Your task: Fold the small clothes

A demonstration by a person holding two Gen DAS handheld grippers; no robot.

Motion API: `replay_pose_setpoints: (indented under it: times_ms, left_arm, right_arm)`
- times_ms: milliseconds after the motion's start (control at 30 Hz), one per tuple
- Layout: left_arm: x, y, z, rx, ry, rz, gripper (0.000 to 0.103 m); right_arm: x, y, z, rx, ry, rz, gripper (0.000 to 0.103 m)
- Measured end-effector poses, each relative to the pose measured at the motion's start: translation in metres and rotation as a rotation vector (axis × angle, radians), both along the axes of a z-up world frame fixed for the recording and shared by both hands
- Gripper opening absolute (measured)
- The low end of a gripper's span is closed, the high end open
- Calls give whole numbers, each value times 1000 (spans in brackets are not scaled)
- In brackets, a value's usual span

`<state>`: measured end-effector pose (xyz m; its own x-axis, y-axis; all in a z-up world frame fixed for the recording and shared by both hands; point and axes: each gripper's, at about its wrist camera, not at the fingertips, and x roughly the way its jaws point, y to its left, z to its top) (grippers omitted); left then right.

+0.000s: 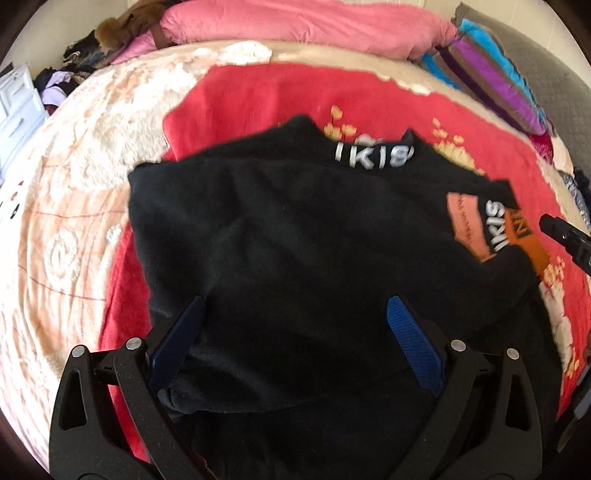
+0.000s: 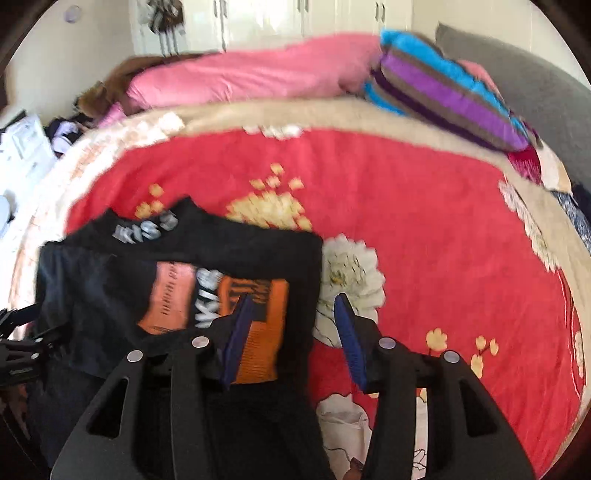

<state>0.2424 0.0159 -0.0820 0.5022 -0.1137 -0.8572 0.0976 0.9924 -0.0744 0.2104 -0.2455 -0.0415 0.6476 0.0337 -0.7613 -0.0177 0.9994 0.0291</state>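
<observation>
Blue pads on my right hand-held gripper (image 2: 293, 334): jaws part-open, nothing between them but air. The inner pad hangs over the orange print, the outer over the red blanket (image 2: 424, 221), so the black shirt (image 2: 110, 280) has its right edge running up between my fingers, away from me toward the collar. No grip there.

Left hand-held gripper (image 1: 295, 343): jaws wide, pads apart over the shirt's dark lower body, holding nothing.

Shirt lies flat on the blanket on the bed, collar lettering at the far end, hem near me. Long axis runs from me toward the pink pillow (image 1: 303, 26). The printed panel showing on the right side suggests that side is already turned in, though blur keeps me from being sure.

Judgement: the right hand is nearer the open edge, the left nearer the hem; the next fold likely starts from the hem, going away from me.
</observation>
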Motion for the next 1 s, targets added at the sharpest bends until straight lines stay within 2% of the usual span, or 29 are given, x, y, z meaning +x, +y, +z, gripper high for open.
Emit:
replay_pose_setpoints:
  times_ms: [100, 167, 233, 333, 433, 633, 667, 800, 1000]
  left_arm:
    - [-7, -1, 19, -33, -76, -9, 92]
    - [-10, -5, 26, -31, -113, -29, 93]
    - [-10, -9, 22, -23, -94, -43, 93]
    - [-3, -8, 1, -53, 11, -28, 93]
    - [-5, -12, -4, -4, 16, -45, 93]
    - [-5, -15, -3, 12, 14, -49, 93]
    - [-6, -14, -2, 3, 12, -45, 93]
    - [-6, -11, 4, -32, 3, -36, 93]
    - [-8, -9, 11, -59, -4, -31, 93]
  right_arm:
    - [-5, 16, 7, 29, -27, 88, 45]
    - [-3, 27, 3, 30, -11, 144, 45]
    - [-2, 37, -4, 18, 17, 182, 45]
    - [0, 47, -21, 8, 77, 204, 45]
    - [2, 49, -41, -12, 136, 184, 45]
    - [0, 49, -47, -8, 134, 182, 46]
    - [-1, 48, -46, 3, 131, 179, 47]
    - [-7, 40, -33, 69, 89, 150, 65]
    - [-15, 33, -18, 102, 53, 132, 78]
